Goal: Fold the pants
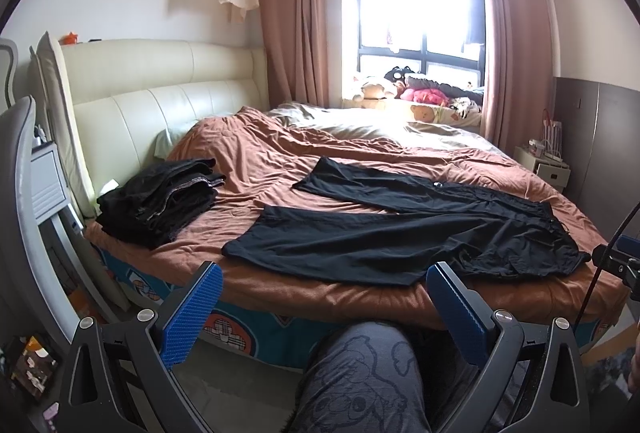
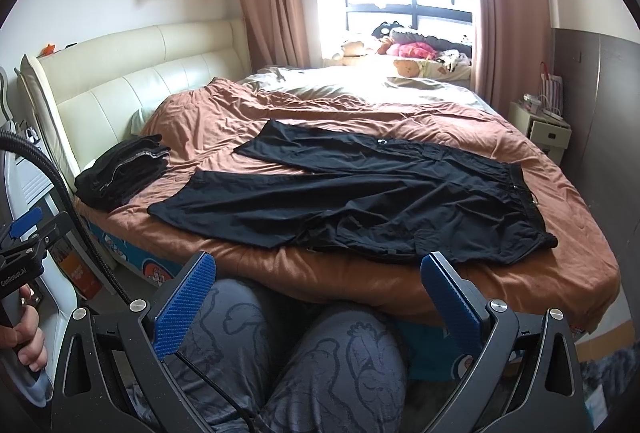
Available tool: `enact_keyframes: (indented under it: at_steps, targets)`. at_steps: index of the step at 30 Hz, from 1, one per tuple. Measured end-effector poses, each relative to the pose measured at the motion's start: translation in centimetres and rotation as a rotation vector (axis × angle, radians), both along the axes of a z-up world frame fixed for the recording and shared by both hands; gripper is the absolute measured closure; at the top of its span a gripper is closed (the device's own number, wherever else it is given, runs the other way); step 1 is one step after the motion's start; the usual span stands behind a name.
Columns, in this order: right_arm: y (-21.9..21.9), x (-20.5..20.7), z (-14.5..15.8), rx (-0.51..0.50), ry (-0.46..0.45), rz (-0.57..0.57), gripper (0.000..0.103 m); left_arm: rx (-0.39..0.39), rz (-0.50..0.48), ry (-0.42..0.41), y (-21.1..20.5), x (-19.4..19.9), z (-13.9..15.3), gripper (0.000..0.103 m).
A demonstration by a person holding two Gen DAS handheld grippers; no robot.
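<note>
Above knees, left tongs [image 1: 324,273] and right tongs [image 2: 318,263] spread, short of pants [image 2: 360,193].

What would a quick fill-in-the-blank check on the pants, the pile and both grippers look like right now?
1. The black pants lie spread flat on the ______ blanket.
2. The folded pile of dark clothes sits near the cream ______.
3. The left gripper and the right gripper both hold ______.
4. The waistband points away from the ______ of dark clothes.

Missing words: brown; headboard; nothing; pile
</note>
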State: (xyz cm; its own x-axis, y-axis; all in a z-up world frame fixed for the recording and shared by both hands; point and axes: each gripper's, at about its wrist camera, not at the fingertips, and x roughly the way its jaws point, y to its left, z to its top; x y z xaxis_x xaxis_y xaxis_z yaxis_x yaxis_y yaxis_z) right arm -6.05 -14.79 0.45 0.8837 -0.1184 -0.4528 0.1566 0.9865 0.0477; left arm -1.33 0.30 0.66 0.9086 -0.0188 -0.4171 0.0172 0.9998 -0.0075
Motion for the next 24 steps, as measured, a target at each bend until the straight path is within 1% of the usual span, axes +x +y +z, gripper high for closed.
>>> enact_keyframes:
  at_steps: [8,24]
  targets:
    - [0.3,-0.4,-0.1,-0.005,-0.008,0.003,0.0,-0.008,0.002,-0.006,0.2,-0.4,0.3,0.0]
    - [0.2,-1.2,-0.2,-0.012,-0.028,-0.017,0.0,0.006,-0.015,-0.022,-0.6,-1.0,0.4,0.0]
